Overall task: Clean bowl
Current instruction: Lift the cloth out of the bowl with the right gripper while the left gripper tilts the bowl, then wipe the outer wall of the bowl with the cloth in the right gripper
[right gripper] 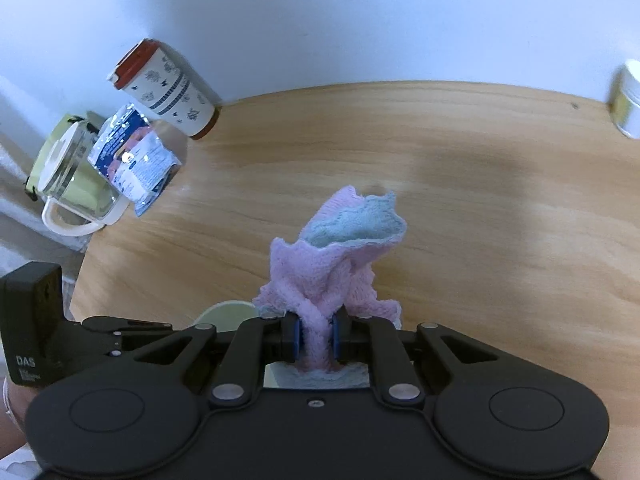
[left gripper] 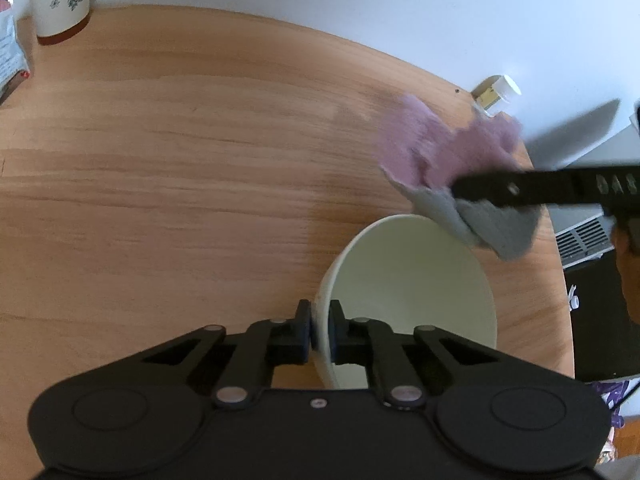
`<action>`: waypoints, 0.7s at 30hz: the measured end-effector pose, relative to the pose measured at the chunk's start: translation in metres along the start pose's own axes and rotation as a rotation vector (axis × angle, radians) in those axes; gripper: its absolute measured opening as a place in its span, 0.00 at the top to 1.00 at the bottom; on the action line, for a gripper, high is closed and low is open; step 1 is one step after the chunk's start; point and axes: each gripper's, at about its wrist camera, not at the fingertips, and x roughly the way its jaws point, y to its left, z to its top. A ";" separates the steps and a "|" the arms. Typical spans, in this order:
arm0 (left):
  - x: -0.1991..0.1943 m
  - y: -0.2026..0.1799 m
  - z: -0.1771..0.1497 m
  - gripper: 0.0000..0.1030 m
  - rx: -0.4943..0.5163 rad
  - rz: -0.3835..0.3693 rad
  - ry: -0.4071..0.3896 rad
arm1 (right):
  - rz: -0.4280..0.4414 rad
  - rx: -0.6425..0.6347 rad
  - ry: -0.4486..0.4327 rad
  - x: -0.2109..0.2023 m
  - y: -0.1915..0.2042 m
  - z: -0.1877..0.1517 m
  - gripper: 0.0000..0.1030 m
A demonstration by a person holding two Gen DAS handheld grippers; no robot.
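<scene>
Soft, even daylight; fisheye bending curves the table [left gripper: 160,140] edges. The cloth [left gripper: 440,152] blurs with motion; faint shadows fall on the wood.

You're in a home, prob. a kitchen or dining corner: wooden counter [right gripper: 460,184] against a plain white wall [right gripper: 320,20], w/ a patterned travel cup [right gripper: 168,88], a lidded glass jug [right gripper: 76,184], a foil snack pack [right gripper: 136,156] and a small white-capped jar [left gripper: 498,94].

Cloth [left gripper: 452,152] smeared by motion blur, bowl [left gripper: 408,280] near side hidden behind tongs, jar [right gripper: 630,98] cut by edge
</scene>
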 end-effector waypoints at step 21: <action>-0.018 -0.032 -0.002 0.92 0.244 0.076 -0.132 | 0.118 0.020 0.307 0.068 0.042 0.051 0.83</action>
